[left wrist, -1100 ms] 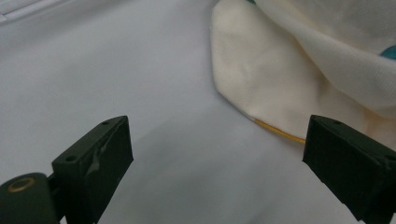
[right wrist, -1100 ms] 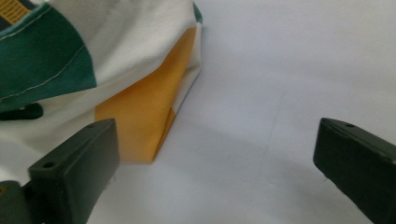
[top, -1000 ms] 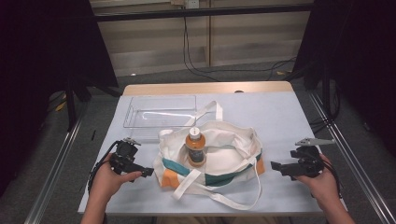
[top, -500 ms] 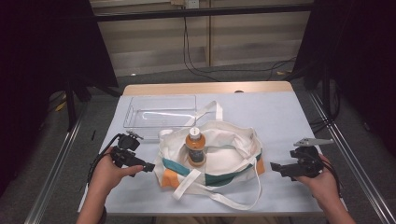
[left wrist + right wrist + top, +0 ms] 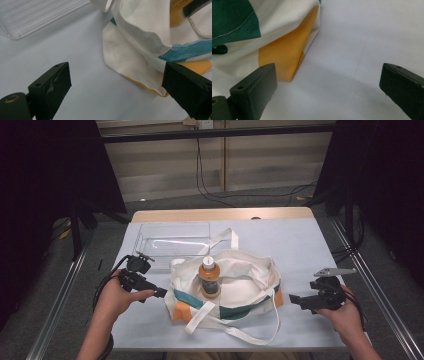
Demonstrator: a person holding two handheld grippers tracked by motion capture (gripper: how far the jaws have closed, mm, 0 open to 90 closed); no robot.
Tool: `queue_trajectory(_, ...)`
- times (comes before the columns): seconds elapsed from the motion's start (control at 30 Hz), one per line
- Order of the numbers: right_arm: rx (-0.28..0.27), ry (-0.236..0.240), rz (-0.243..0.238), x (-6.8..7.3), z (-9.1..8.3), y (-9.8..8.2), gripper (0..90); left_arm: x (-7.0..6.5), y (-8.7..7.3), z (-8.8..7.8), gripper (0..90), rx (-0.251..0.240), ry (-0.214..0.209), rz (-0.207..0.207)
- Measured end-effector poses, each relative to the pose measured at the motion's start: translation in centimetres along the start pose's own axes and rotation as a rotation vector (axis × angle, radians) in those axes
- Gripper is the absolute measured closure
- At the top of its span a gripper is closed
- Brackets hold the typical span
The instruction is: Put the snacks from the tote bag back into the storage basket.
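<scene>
A white tote bag [image 5: 240,285] with green and orange panels lies open in the middle of the table, an orange bottle [image 5: 209,277] with a white cap standing inside it. My left gripper [image 5: 161,293] sits just left of the bag's edge, jaws wide open and empty; its own view has the bag's white and orange corner [image 5: 140,62] right ahead. At the bag's right end my right gripper [image 5: 294,300] is open too, a short way from the orange corner [image 5: 287,55].
A clear plastic tray [image 5: 172,242] lies behind the bag at the back left, its ribbed corner [image 5: 37,17] in the left gripper view. The bag's straps [image 5: 235,330] trail toward the front edge. Pale blue cloth [image 5: 300,245] covers the table.
My left gripper has moved right and slightly forward, up to the bag's left edge. The right gripper has barely moved.
</scene>
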State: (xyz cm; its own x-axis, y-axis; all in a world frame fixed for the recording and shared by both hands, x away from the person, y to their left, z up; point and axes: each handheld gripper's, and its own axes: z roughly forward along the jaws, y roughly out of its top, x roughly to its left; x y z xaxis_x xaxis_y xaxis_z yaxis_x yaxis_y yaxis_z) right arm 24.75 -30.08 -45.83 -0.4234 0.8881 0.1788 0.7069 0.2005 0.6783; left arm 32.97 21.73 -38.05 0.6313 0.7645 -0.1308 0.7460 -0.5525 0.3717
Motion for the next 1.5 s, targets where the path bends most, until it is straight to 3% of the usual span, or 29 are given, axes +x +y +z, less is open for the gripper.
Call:
queue_trajectory(0.07,-0.002,0.002,-0.004,0.0,0.0,0.0,1.2,-0.2,0.2,-0.1,8.1,-0.002,-0.003,-0.012)
queue_trajectory(0.47,-0.008,0.006,-0.004,-0.1,-0.2,0.0,1.4,-0.9,1.8,-0.8,9.0,0.003,-0.022,0.006)
queue_trajectory(0.77,-0.004,0.008,-0.004,0.1,-0.2,0.1,1.6,-1.3,2.7,-1.4,9.8,0.036,-0.024,0.012)
queue_trajectory(1.2,-0.002,0.011,-0.001,0.2,-0.2,0.2,1.8,-2.8,4.2,-1.5,11.2,0.040,-0.054,0.021)
queue_trajectory(1.27,-0.003,0.012,-0.004,0.2,-0.2,0.2,1.8,-2.8,4.5,-1.5,11.4,0.053,-0.057,0.043)
queue_trajectory(1.37,-0.002,0.013,-0.005,0.2,-0.2,0.2,1.9,-3.2,4.7,-1.4,11.6,0.050,-0.067,0.022)
queue_trajectory(1.5,0.001,0.013,0.000,0.2,-0.2,0.2,1.9,-3.4,5.2,-1.5,12.1,0.069,-0.069,0.047)
